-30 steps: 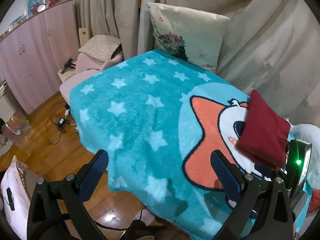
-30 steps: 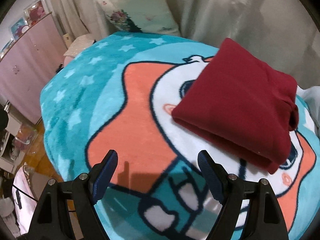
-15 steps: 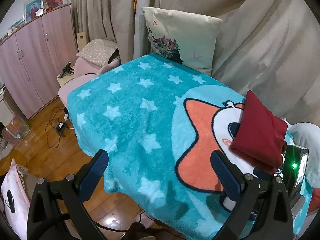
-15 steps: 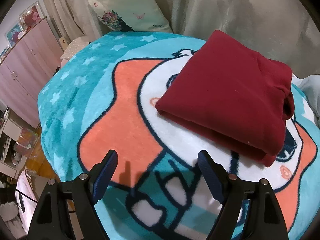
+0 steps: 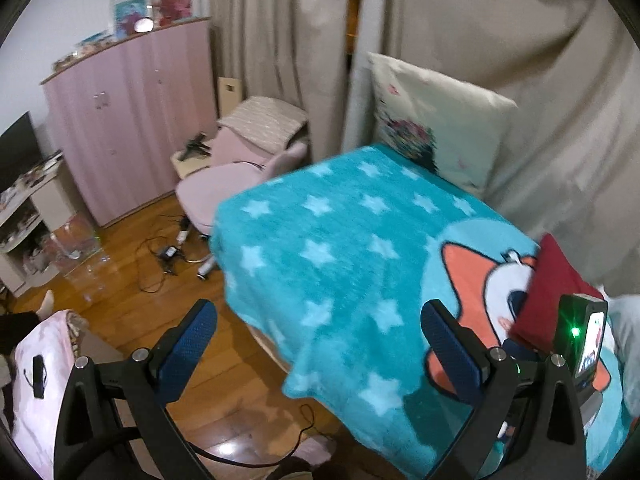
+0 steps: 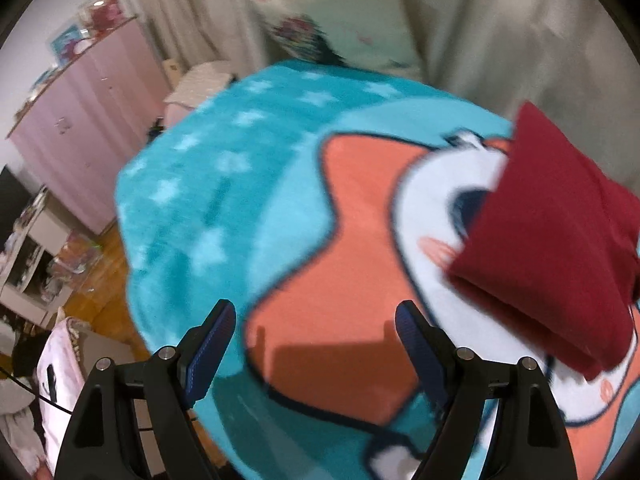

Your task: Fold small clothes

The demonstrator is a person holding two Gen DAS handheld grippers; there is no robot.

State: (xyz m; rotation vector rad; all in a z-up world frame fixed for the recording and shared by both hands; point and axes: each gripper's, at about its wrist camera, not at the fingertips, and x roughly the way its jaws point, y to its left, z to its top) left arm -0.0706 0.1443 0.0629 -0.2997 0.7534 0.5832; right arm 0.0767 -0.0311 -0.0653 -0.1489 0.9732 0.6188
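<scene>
Between my left gripper's (image 5: pixel 320 346) blue pads there is only air; its jaws are spread wide above the near edge of the teal star blanket (image 5: pixel 340 248) and the wooden floor (image 5: pixel 132 312) below. My right gripper (image 6: pixel 314 342) is likewise spread and holding nothing, poised over the orange patch of the blanket's cartoon print. Just beyond my right-hand pad, off to the right, lies the one dark red garment (image 6: pixel 560 248), folded into a thick rectangle with stacked layers showing along its near edge, resting flat on the blanket and apart from both grippers. I judge that this piece is done and I am between pieces; the next move would call for finding another small garment and spreading it flat on the bare blanket, though none shows on the blanket. By my count: one folded red garment, one blanket, one floral pillow (image 5: pixel 436 120) propped against the beige curtain (image 5: pixel 520 60), one pink chair (image 5: pixel 232 184), one pink wardrobe (image 5: pixel 132 120).
</scene>
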